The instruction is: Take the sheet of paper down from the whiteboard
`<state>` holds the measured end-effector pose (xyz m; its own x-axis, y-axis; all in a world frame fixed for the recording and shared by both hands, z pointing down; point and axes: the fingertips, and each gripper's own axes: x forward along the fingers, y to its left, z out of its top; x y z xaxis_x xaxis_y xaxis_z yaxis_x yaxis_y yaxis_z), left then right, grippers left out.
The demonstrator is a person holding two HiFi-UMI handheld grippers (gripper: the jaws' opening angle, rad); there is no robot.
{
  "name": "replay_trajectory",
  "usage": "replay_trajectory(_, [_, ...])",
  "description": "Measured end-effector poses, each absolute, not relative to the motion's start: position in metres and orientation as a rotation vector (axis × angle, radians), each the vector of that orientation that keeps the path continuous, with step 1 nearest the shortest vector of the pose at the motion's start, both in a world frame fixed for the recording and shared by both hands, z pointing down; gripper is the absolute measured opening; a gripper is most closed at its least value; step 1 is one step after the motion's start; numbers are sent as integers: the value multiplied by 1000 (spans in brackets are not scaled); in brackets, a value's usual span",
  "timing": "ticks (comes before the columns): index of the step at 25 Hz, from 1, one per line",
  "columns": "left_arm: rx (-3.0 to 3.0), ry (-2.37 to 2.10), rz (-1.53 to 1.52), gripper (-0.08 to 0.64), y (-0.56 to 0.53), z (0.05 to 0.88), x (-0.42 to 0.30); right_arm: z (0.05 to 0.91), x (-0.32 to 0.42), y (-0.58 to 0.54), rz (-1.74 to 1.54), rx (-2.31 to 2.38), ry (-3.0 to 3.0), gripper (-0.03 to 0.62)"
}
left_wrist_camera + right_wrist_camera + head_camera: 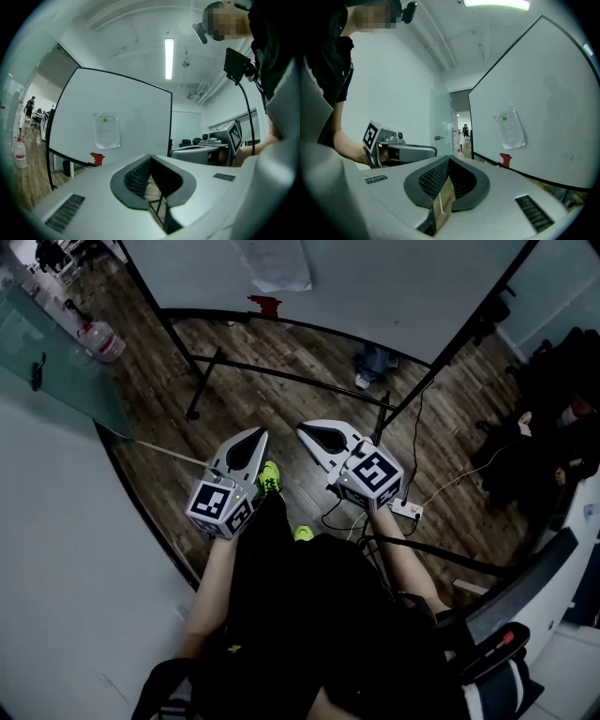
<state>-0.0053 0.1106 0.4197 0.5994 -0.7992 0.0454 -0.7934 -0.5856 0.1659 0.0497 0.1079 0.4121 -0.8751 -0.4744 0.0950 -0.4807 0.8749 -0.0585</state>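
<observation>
Closed left gripper faces paper on whiteboard.

The head view's top edge cuts off the sheet of paper, its print unreadably small.

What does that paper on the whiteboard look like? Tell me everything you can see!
The sheet of paper is white with faint print too small to read. It hangs upright on the whiteboard, low down, held near its top by a round green dot, likely a magnet. Its edges look a little crinkled. A small red thing sits just below it, apart. Nothing else touches it.
</observation>
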Motion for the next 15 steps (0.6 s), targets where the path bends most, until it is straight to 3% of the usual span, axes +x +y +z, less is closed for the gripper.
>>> replay_trajectory(15, [2682,-1262,-82,28,13,426,-19,414,28,12,107,834,-2927,-3])
